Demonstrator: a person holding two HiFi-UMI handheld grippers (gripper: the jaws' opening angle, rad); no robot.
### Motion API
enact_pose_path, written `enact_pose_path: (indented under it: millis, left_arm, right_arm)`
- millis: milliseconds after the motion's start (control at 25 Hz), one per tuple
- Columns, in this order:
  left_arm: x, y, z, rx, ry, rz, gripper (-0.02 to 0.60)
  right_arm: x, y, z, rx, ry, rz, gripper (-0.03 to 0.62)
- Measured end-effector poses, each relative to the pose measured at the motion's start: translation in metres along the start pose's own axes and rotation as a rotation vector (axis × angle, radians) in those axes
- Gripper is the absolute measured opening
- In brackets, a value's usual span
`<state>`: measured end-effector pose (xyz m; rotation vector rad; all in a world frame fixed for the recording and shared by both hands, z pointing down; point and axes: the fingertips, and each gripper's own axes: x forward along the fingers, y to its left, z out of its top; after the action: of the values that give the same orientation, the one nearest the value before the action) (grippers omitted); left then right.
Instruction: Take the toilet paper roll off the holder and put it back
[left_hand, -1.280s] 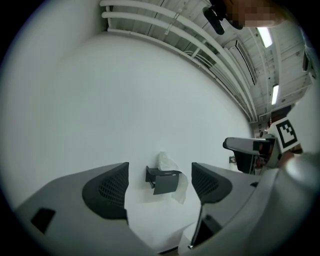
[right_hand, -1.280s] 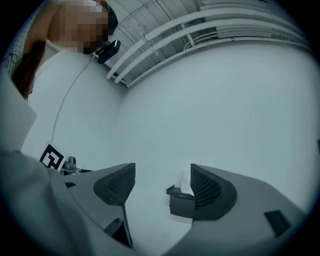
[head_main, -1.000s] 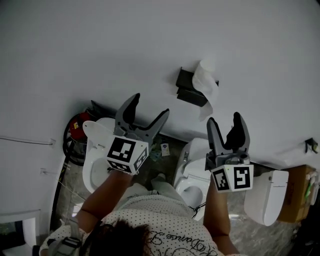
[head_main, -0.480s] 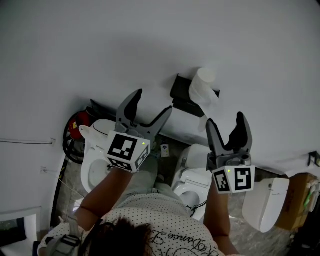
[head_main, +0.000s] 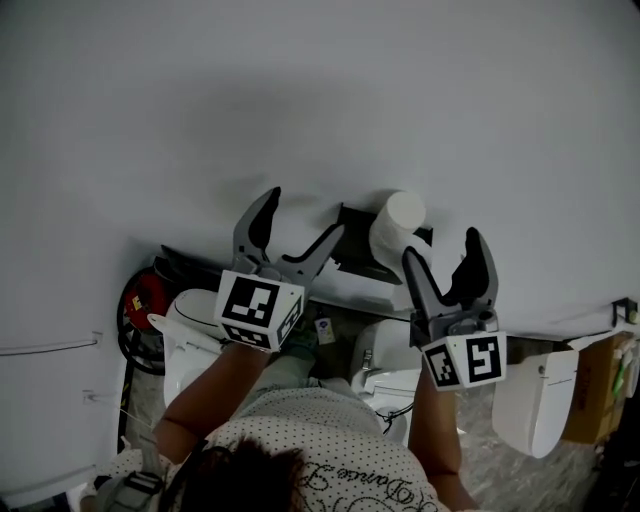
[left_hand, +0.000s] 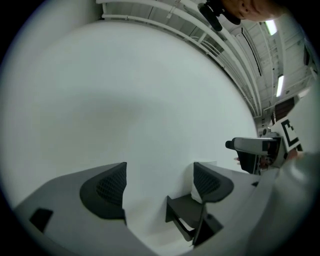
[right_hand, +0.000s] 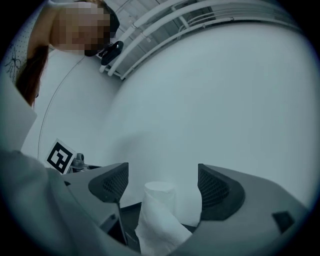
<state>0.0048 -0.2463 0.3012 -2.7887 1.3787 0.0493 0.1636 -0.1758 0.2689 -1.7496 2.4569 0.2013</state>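
- Two grippers show in the head view. The left gripper (head_main: 300, 215) and the right gripper (head_main: 445, 248) both point at the white wall (head_main: 300, 90). The toilet paper roll (head_main: 397, 220) sits on the dark holder (head_main: 352, 250) on that wall, just past the right gripper's fingertips.
- Left gripper view: its fingers have just been opening and stand wide, gripping nothing. The holder (left_hand: 182, 212) lies low, by the right-hand finger.
- Right gripper view: its fingers have just been opening too and stand wide. The roll (right_hand: 159, 205) is between them, touching neither, and a loose sheet hangs from it.
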Motion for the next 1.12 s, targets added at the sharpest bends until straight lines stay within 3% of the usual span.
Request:
enact_pose_path:
  millis: [400, 1120]
  left_arm:
    - [0.028, 0.026, -0.013, -0.012, 0.012, -0.008, 0.402]
    - [0.042, 0.020, -0.023, -0.011, 0.054, 0.060, 0.402]
  right_arm:
    - [0.039, -0.002, -0.030, -0.013, 0.100, -0.016, 0.448]
    - [0.053, 0.009, -0.068, 0.058, 0.298, 0.201, 0.446]
